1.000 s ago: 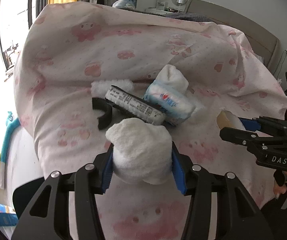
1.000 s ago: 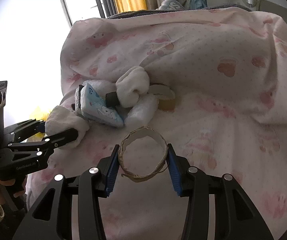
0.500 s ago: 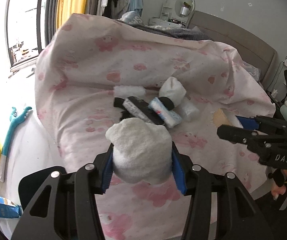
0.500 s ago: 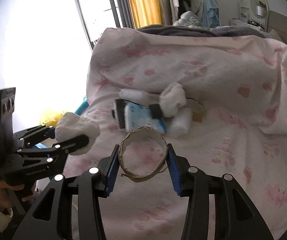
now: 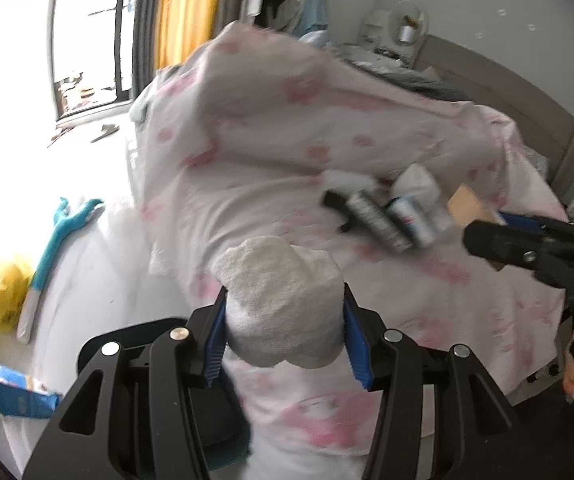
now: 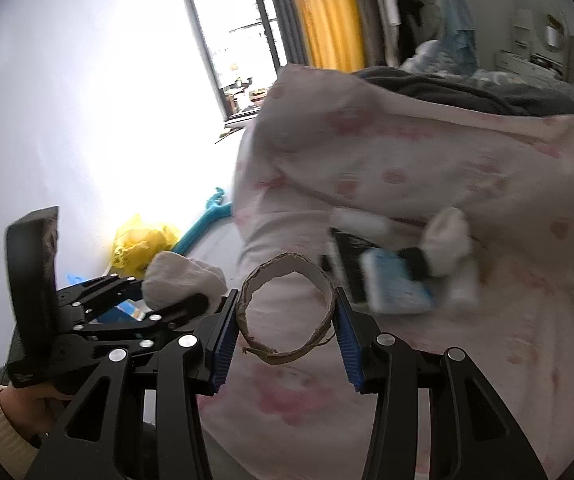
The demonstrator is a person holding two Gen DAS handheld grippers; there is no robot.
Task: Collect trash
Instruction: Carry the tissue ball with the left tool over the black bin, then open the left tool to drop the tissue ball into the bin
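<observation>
My left gripper (image 5: 283, 330) is shut on a crumpled white tissue wad (image 5: 281, 300), held above the near edge of the bed. In the right wrist view the same wad (image 6: 181, 284) shows at the left, in the left gripper (image 6: 175, 296). My right gripper (image 6: 286, 330) is shut on a brown cardboard tape ring (image 6: 285, 308). From the left wrist view, the right gripper (image 5: 483, 236) reaches in from the right edge with the ring (image 5: 467, 204) partly hidden. More trash lies on the pink bedspread: a black-and-white packet (image 5: 371, 216), a blue tissue pack (image 6: 397, 280) and a white wad (image 6: 447, 242).
The pink-patterned bedspread (image 5: 287, 140) fills the middle and right. On the floor at the left lie a yellow plastic bag (image 6: 143, 242), a teal long-handled tool (image 5: 57, 236) and a blue packet (image 5: 11, 394). A window and orange curtain (image 6: 331, 12) stand behind.
Both grippers have drawn back from the bed and swung left, keeping their loads. The trash pile now sits farther away and to the right; floor and window have come into view.
</observation>
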